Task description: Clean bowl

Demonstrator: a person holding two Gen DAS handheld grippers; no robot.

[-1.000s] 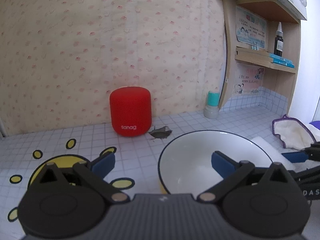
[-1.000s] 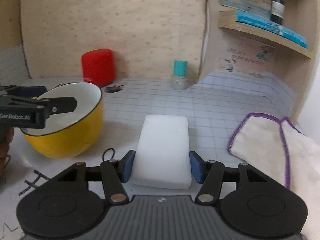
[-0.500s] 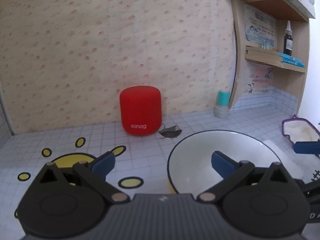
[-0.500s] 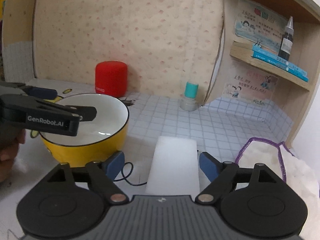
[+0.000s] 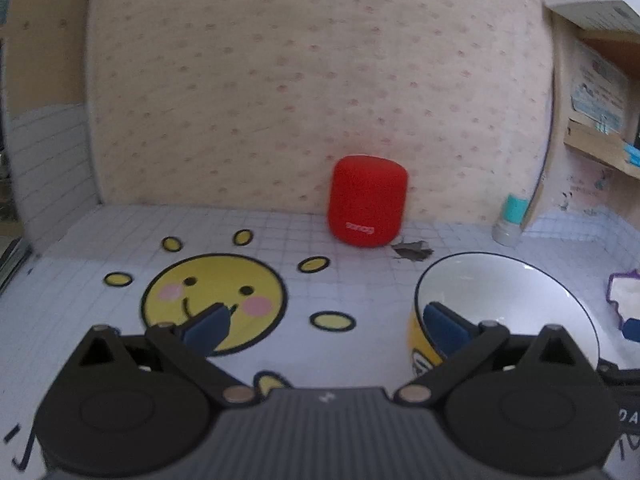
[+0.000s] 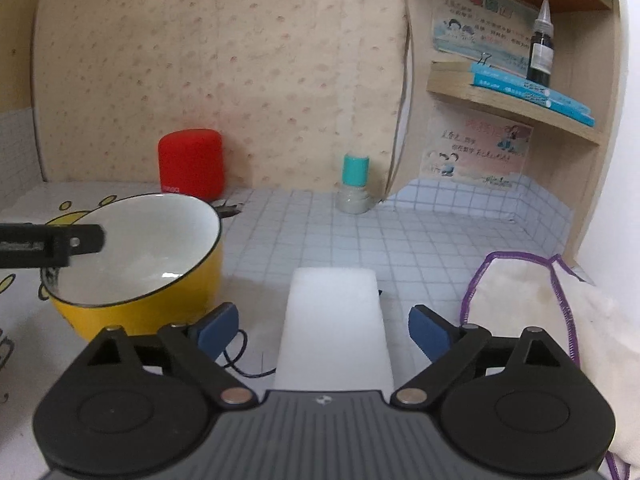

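Left wrist view: the left gripper (image 5: pixel 326 326) points down at a shallow slant over the white gridded tabletop (image 5: pixel 120 236), its fingers spread wide with nothing between the pads. The left fingertip (image 5: pixel 208 324) hangs over the yellow smiley sun (image 5: pixel 212 300) printed on the table; the right fingertip (image 5: pixel 444 330) sits just inside the near rim of the bowl (image 5: pixel 500 300), a yellow bowl with a white inside and dark rim, standing upright on the table at the right of this view. Whether that pad touches the rim I cannot tell. Behind, against the speckled wall, stands a red cylinder speaker (image 5: pixel 367 206), and further right a small jar with a teal cap (image 5: pixel 510 220).

Right wrist view: the bowl is at the left, with the left gripper's dark finger reaching across its rim from the frame edge. The right gripper (image 6: pixel 324 326) tilts downward too; its jaws have just been opening and now stand wide. The white sponge block (image 6: pixel 334 320) lies flat on the table between the blue pads (image 6: pixel 218 328), with a clear gap on each side, so it is not gripped. To the right lies a cream cloth with purple edging (image 6: pixel 560 320), and above it a wooden shelf (image 6: pixel 508 100) carrying a dark dropper bottle (image 6: pixel 541 52).
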